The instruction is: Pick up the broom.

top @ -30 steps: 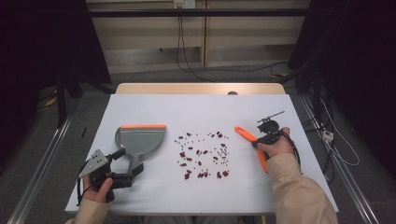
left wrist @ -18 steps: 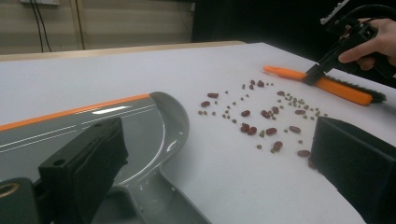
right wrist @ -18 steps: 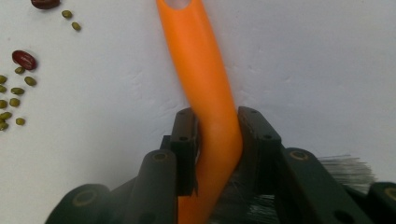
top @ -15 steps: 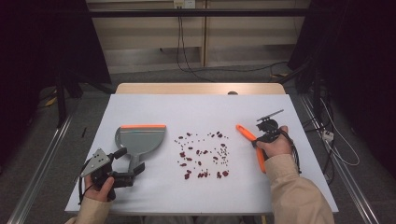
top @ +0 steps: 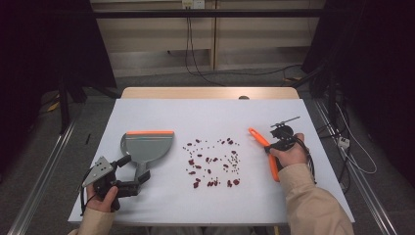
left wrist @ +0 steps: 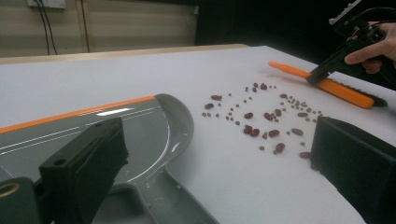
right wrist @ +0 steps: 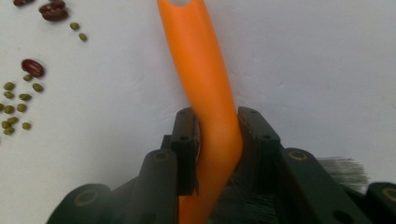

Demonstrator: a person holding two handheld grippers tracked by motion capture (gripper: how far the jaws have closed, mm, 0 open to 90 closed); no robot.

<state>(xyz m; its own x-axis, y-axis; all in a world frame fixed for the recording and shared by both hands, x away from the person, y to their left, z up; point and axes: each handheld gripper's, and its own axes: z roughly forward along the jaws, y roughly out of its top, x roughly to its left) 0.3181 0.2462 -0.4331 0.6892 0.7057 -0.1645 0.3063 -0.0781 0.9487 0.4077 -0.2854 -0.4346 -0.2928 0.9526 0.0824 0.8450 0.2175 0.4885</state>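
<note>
A grey dustpan [top: 147, 147] with an orange front lip lies at the left of the white table top, its handle pointing toward the person. My left gripper [top: 137, 170] stands open, its jaws on either side of that handle [left wrist: 159, 200] without touching it. Several red beans and small green beans [top: 213, 159] are scattered mid-table. An orange brush [top: 262, 142] lies to their right, bristles [right wrist: 345, 170] toward the person. My right gripper [right wrist: 217, 126] is shut on the brush's handle [right wrist: 201, 56], which rests on the table.
The white table top [top: 205, 115] extends bare behind the beans to a wooden strip at the far edge. Metal rails run along the floor on both sides. Cables trail on the floor beyond the table and at the right.
</note>
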